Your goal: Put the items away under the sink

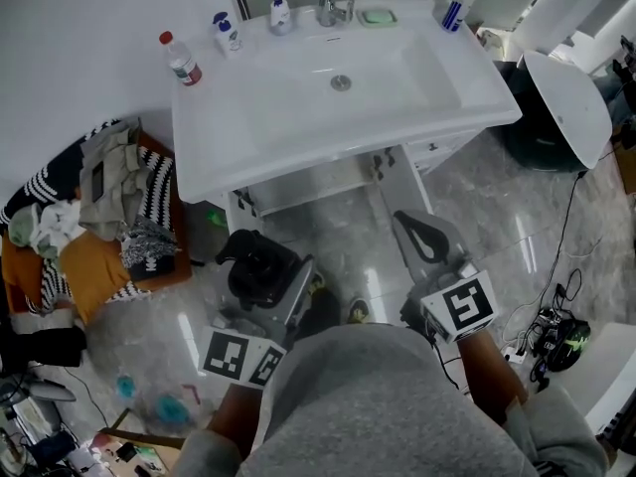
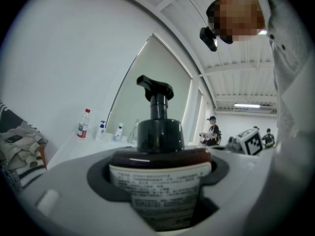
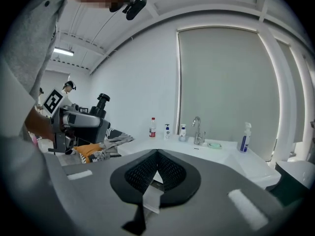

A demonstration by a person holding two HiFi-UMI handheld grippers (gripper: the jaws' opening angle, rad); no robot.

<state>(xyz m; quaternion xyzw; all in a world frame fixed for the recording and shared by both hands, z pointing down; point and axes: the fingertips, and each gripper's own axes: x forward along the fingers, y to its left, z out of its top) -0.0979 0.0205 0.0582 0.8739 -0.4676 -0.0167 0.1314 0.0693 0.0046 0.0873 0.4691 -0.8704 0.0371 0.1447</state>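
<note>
Now pump bottle [image 2: 158, 181] clamped between left gripper [image 1: 260, 274] jaws; right gripper [image 3: 156, 173] empty

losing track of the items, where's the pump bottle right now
The pump bottle is clamped in the left gripper, held low in front of the sink, left of centre in the head view.

Sink [image 1: 288, 117] far ahead, cabinet [image 1: 308, 185] beneath it. Along its far rim, left to right: water bottle [image 1: 181, 60], small dispenser [image 1: 227, 31], second dispenser [image 1: 279, 13], faucet [image 1: 328, 3], soap dish [image 1: 378, 15], spray bottle [image 1: 455, 8] at the right corner. Clothes heap [image 1: 99, 217] on the floor left of the cabinet. Near me, before the cabinet: pump bottle [image 1: 253, 258] between my left gripper's [image 1: 268, 281] jaws; my right gripper [image 1: 429, 238] to its right, apart from it.
</note>
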